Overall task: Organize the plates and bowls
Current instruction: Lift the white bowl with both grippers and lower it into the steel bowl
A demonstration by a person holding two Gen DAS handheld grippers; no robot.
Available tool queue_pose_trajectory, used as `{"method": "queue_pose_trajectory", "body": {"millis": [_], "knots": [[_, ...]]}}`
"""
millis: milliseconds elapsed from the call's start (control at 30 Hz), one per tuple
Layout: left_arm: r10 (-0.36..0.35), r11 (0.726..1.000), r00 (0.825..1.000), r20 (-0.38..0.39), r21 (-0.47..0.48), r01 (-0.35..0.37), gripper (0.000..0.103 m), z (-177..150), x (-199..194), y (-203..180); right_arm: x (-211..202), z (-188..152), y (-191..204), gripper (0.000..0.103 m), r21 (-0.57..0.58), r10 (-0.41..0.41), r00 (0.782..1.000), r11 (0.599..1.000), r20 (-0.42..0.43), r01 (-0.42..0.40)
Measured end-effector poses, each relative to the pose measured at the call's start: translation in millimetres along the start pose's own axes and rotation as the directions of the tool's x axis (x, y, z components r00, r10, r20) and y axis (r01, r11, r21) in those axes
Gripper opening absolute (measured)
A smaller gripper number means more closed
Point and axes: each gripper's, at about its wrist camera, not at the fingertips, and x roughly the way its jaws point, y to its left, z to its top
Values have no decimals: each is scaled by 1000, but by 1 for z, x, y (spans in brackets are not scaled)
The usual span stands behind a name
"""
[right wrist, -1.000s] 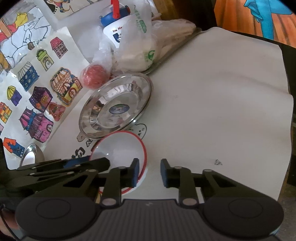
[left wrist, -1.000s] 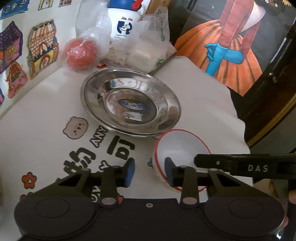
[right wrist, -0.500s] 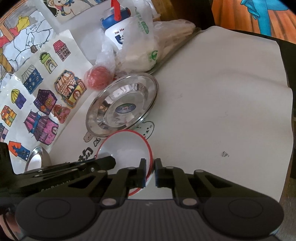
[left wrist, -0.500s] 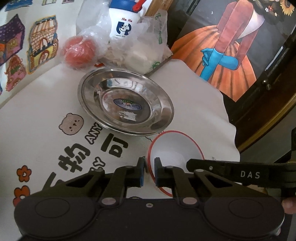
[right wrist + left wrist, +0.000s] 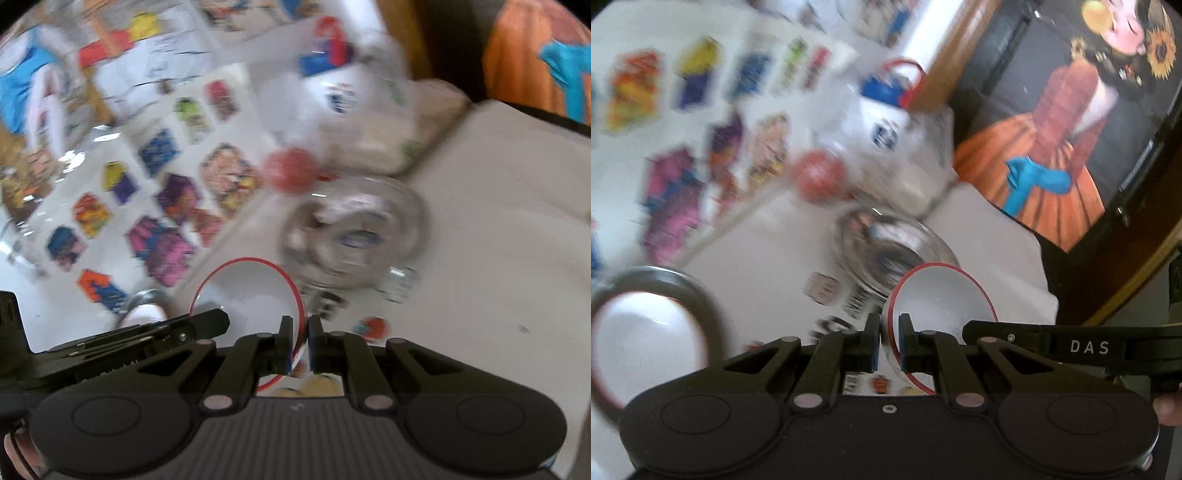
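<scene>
Left wrist view shows our left gripper [image 5: 886,341] and right gripper [image 5: 297,341] now clamped on the red-rimmed bowl [image 5: 942,295], lifted off the table for stacking.

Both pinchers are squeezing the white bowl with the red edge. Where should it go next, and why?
Probably carry the red-rimmed bowl toward the matching bowl at the left and nest it there. The left gripper and right gripper each clamp its rim, and that other bowl already sits inside a steel dish.
</scene>
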Motion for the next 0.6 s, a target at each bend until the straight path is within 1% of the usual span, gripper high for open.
{"method": "queue_pose_trajectory", "body": {"millis": [100, 167, 267, 433, 533, 600], "knots": [[60, 998, 997, 55, -25, -59, 10, 4, -31, 20, 12, 6, 37, 9, -68, 48, 999, 996, -14, -48], [106, 993, 991, 87, -53, -102, 10, 3, -50, 36, 22, 8, 60, 9, -110, 77, 996, 991, -32, -80], [168, 982, 979, 112, -103, -156, 10, 1, -73, 62, 40, 8, 92, 9, -165, 111, 991, 979, -68, -121], [256, 959, 959, 120, -158, -236, 10, -6, -90, 93, 68, 6, 127, 9, -239, 122, 983, 959, -137, -152], [281, 948, 954, 104, -184, -259, 10, -9, -90, 106, 82, 2, 137, 9, -264, 108, 979, 953, -173, -152], [289, 944, 954, 85, -193, -268, 10, -12, -86, 111, 90, 0, 140, 9, -281, 87, 977, 949, -196, -141]]}}
